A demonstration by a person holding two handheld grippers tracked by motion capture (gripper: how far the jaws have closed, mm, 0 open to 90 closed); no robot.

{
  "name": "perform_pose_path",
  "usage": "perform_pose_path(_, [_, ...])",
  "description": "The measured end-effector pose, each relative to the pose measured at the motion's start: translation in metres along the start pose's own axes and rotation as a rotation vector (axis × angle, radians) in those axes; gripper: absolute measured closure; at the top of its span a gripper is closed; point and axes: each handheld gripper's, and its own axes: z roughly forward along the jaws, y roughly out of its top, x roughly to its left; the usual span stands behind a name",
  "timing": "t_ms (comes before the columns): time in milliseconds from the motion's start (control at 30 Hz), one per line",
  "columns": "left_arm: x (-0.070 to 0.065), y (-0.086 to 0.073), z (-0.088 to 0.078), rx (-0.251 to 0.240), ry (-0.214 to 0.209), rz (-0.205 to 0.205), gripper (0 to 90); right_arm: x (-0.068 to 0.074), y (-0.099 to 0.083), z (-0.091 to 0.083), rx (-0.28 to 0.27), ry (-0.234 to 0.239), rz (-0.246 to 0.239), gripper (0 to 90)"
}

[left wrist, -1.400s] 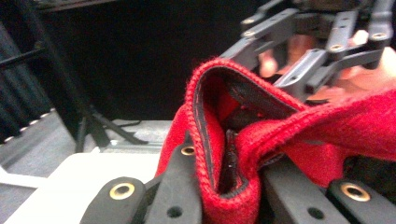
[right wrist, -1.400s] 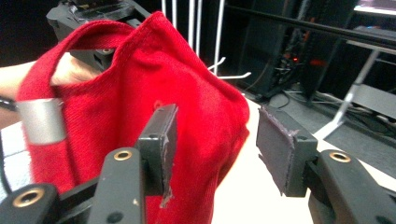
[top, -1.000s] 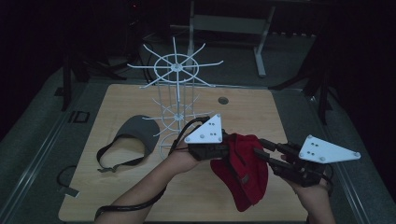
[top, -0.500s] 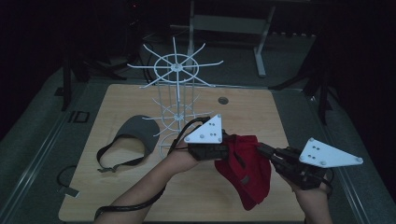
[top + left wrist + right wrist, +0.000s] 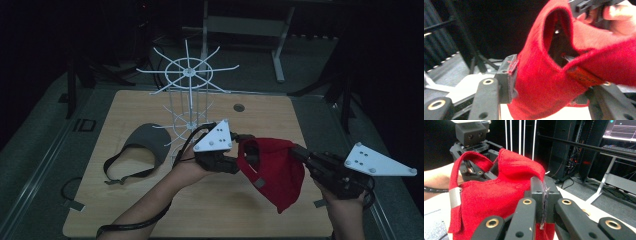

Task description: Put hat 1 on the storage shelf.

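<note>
Red fabric cap (image 5: 272,170) held above near bench (image 5: 260,112) between both grippers. Left gripper (image 5: 235,162) jaws pinch cap's left edge; right gripper (image 5: 299,152) jaws clamp right edge. Grey cap (image 5: 147,142) lies left, beside white wire rack (image 5: 189,100).

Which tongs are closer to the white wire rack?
Left. The left tongs are just in front of the white wire rack; the right tongs are farther off, beyond the red cap.

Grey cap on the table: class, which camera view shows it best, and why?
The high view: the grey cap lies flat on the table, left of the wire rack, strap trailing. In both gripper views the red cap fills the foreground.
</note>
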Motion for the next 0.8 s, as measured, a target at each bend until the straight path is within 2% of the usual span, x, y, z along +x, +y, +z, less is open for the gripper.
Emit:
perform_pose_path(33, [0.001,-0.001,-0.003,-0.006,0.007,-0.010,47.5,0.000,0.000,-0.001,-0.001,-0.006,0.000,89.0])
perform_pose_path(200, [0.003,-0.006,-0.017,-0.036,0.102,-0.061,45.4,-0.004,0.002,-0.006,-0.018,-0.027,0.018,89.0])
perform_pose_path(267, [0.002,-0.007,-0.022,-0.042,0.140,-0.067,45.4,-0.005,0.003,-0.008,-0.024,-0.034,0.020,89.0])
perform_pose_path(333, [0.000,-0.009,-0.028,-0.052,0.151,-0.071,45.4,-0.006,0.003,-0.009,-0.031,-0.042,0.028,89.0])
perform_pose_path(400, [-0.003,-0.011,-0.034,-0.049,0.189,-0.061,45.5,-0.008,0.004,-0.010,-0.035,-0.057,0.037,89.0])
perform_pose_path(467, [-0.006,-0.014,-0.039,-0.047,0.221,-0.067,45.5,-0.010,0.005,-0.010,-0.040,-0.064,0.039,89.0])
perform_pose_path(667, [-0.021,-0.023,-0.054,-0.037,0.241,-0.065,45.6,-0.019,0.011,-0.009,-0.052,-0.105,0.059,88.9])
perform_pose_path(800, [-0.029,-0.034,-0.059,-0.013,0.236,-0.078,46.0,-0.023,0.019,-0.007,-0.069,-0.122,0.060,88.9])
